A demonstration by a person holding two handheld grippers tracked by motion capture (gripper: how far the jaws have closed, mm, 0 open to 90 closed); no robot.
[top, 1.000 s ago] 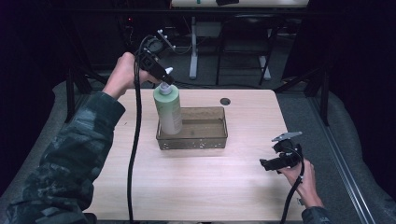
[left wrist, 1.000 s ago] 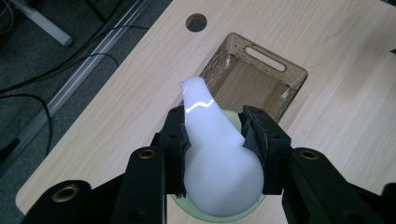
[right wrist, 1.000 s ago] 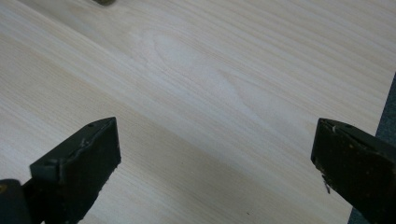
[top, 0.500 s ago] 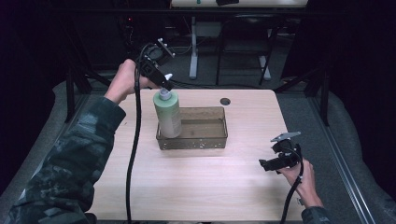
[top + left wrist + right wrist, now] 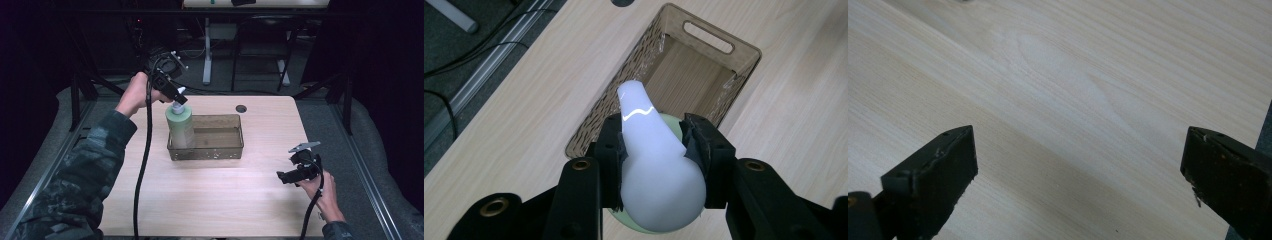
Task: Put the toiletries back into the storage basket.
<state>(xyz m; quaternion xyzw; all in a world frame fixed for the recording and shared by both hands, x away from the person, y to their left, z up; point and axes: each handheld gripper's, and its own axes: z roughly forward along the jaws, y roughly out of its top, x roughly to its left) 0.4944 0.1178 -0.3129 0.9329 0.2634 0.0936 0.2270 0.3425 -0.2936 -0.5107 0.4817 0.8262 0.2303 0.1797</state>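
A pale green bottle with a white pump head stands upright at the left end of a clear brown bin, with its base down inside the bin. My left gripper is shut on the pump head from above; in the left gripper view both black pads press its sides. My right gripper hovers low over the bare table near the front right, its jaws wide open with nothing between them, as seen in the right gripper view.
The bin has a slot handle at its far end and bare room to the right of the bottle. A round cable hole sits in the wooden table behind the bin. The left gripper's cable trails across the table's left side.
My left gripper has sunk with the bottle, carrying it from above the bin's left end down into it. The right gripper has stayed where it was.
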